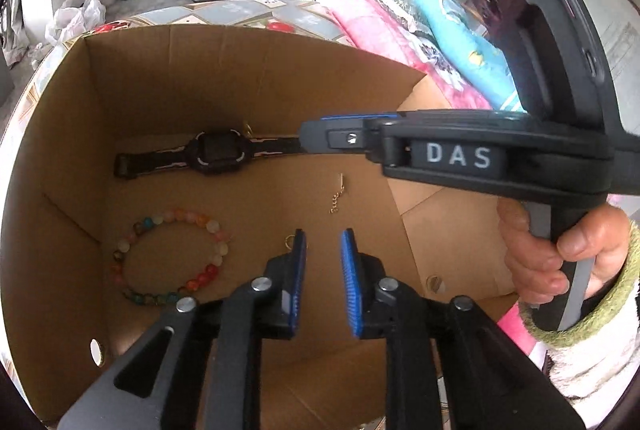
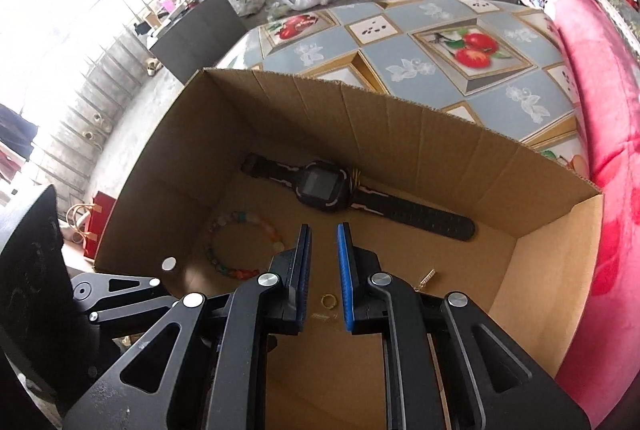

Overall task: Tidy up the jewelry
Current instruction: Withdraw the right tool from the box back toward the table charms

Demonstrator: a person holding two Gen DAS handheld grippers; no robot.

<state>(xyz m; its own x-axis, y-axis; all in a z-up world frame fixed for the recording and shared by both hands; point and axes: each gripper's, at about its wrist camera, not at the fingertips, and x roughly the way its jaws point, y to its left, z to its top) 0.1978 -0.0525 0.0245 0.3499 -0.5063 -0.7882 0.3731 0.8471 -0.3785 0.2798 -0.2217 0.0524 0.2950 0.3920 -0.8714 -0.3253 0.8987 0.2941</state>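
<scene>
An open cardboard box (image 1: 120, 89) (image 2: 400, 133) holds the jewelry. A black watch (image 1: 218, 151) (image 2: 324, 187) lies flat along its far wall, with something gold tucked behind it. A bracelet of coloured beads (image 1: 212, 226) (image 2: 240, 274) rests at the left. A short gold chain piece (image 1: 338, 195) (image 2: 428, 277) and a small gold ring (image 1: 290, 241) (image 2: 329, 300) lie on the box floor. My left gripper (image 1: 323, 236) hangs over the floor, narrowly open and empty, the ring just beside its left finger. My right gripper (image 2: 324, 228) (image 1: 306, 137) is also narrowly open and empty, above the ring.
A hand with a green cuff (image 1: 532, 262) holds the right gripper's handle beside the box. The box sits on a fruit-patterned tablecloth (image 2: 440, 41). A pink blanket (image 2: 600, 109) presses against the box's right side. A red gift bag (image 2: 100, 222) stands on the floor at the left.
</scene>
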